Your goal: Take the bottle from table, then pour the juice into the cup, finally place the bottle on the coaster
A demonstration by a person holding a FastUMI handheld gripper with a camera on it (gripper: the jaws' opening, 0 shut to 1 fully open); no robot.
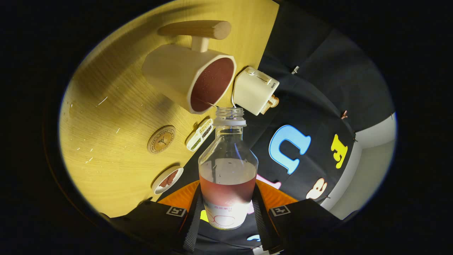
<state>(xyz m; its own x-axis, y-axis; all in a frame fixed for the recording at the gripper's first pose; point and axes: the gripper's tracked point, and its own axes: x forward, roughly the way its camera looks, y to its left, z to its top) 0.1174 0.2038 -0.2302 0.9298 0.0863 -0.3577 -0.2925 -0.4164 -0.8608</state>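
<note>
Gripper (226,212) nearest me, both fingers pinching the bottle (227,170) low on its body, around the label. Bottle is tipped, open neck aimed at the cup (193,76), and I see a thin thread of juice running from its mouth to the cup's rim. So I judge we're in the pour step, likely late: cup looks filled with red juice, bottle roughly half empty. Going left to right across the tabletop (106,117): coaster (161,139) sits bare, well in from the edge, below the cup; small dish (168,180) with something brown at the table edge nearest the fingers; a divided tray (200,134) at the same edge, just beside the bottle neck; cup with a wooden handle (196,29); white toaster (254,90) at the edge just past the cup. Next move, my call: roll bottle back upright to cut the stream, carry it left to the coaster, set it down flat, then release. Risk: drips on the wood.
</note>
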